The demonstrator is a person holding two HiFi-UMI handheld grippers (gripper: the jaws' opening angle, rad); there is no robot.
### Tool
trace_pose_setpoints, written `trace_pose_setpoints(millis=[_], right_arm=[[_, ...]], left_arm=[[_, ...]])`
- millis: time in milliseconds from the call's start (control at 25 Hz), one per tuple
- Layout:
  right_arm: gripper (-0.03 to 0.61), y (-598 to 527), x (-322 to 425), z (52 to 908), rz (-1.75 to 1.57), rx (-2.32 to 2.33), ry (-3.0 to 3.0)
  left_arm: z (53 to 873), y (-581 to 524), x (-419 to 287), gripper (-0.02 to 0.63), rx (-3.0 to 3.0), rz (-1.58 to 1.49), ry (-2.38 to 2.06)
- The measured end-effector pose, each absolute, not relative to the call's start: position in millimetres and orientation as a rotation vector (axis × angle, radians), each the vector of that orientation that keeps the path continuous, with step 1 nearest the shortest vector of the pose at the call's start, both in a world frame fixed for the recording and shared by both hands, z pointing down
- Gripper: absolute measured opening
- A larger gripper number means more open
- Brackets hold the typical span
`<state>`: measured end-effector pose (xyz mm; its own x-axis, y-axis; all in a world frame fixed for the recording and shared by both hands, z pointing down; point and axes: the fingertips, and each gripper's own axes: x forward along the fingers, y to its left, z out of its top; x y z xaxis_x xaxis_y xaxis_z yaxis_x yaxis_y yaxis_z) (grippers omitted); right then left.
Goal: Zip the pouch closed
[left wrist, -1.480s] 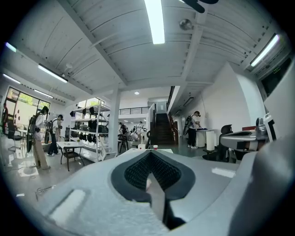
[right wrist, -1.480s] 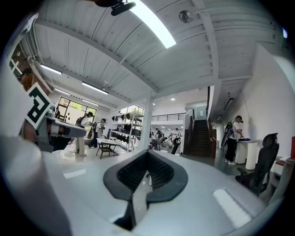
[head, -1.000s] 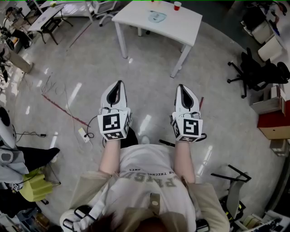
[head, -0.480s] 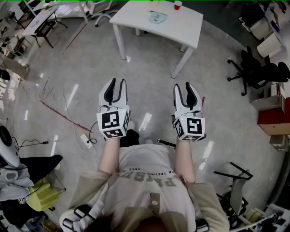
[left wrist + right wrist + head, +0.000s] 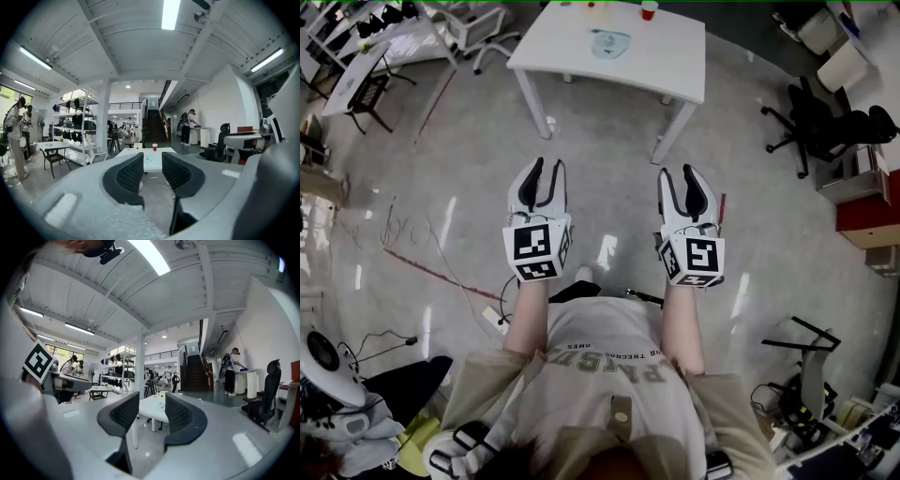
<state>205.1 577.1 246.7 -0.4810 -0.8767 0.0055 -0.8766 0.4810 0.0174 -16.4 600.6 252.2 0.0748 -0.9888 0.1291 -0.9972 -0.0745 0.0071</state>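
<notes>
A pale, see-through pouch (image 5: 609, 43) lies flat on the white table (image 5: 675, 66) at the top of the head view, with a red cup (image 5: 649, 9) beyond it. Both grippers are held out level over the floor, well short of the table. My left gripper (image 5: 541, 173) is open and its jaws have just been opening, with nothing between them. My right gripper (image 5: 687, 180) is open too and has also just opened on nothing. In the left gripper view the table (image 5: 152, 165), the pouch (image 5: 148, 158) and the cup (image 5: 154, 147) show far off between the jaws.
Black office chairs (image 5: 825, 131) stand right of the table, with a red cabinet (image 5: 874, 202) further right. Cables (image 5: 412, 244) and a power strip (image 5: 497, 319) lie on the floor at left. Another table (image 5: 366, 70) stands at the far left.
Both grippers went from shut to open. The person has walked forward, so the white table sits closer and more centred in the head view.
</notes>
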Motion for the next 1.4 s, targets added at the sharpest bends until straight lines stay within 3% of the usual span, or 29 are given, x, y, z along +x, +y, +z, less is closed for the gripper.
trace_pose_setpoints(millis=[480,1400], right_arm=[[0.149,531,211,267,0.038,1.688,-2.575],[0.154,351,279,275,0.069,1.327,-2.732]], left_arm=[[277,526,-10,0.13,2.29,0.182,-1.922],[290,410,68,0.13,2.022,0.212,-2.132]])
